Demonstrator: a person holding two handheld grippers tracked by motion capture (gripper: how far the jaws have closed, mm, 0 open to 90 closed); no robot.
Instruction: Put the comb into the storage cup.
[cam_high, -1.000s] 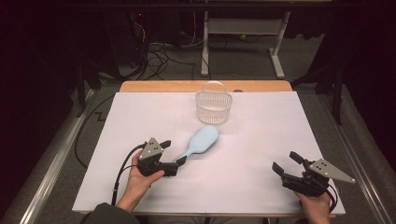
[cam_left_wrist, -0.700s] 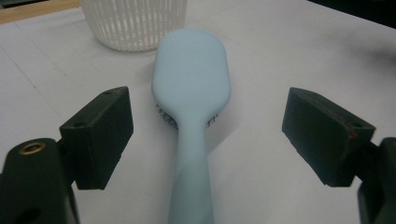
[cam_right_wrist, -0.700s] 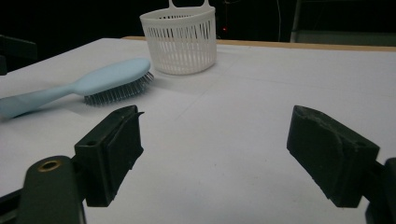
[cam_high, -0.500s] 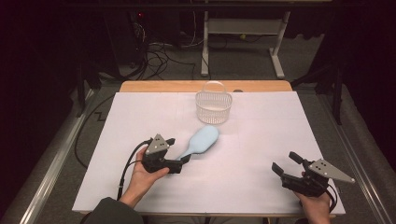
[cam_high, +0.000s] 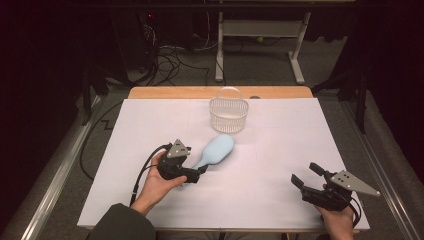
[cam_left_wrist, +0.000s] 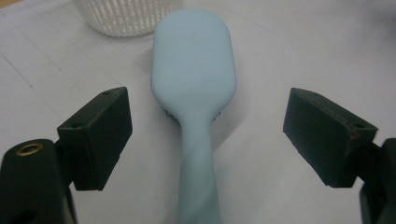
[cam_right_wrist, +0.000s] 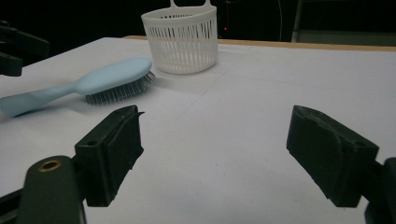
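The brush (cam_left_wrist: 194, 79) lies bristles-down on the worktop (cam_high: 280, 165), near the basket (cam_high: 228, 114). Your left tool (cam_high: 200, 172) straddles its handle, jaws apart. It looks light, stiff and smooth: clamp mid-handle.

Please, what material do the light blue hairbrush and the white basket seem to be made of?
Hairbrush: probably plastic, with a smooth matte back; its dark bristles look thin and stiff. Basket: likely moulded plastic, slightly glossy, with thin slotted walls.
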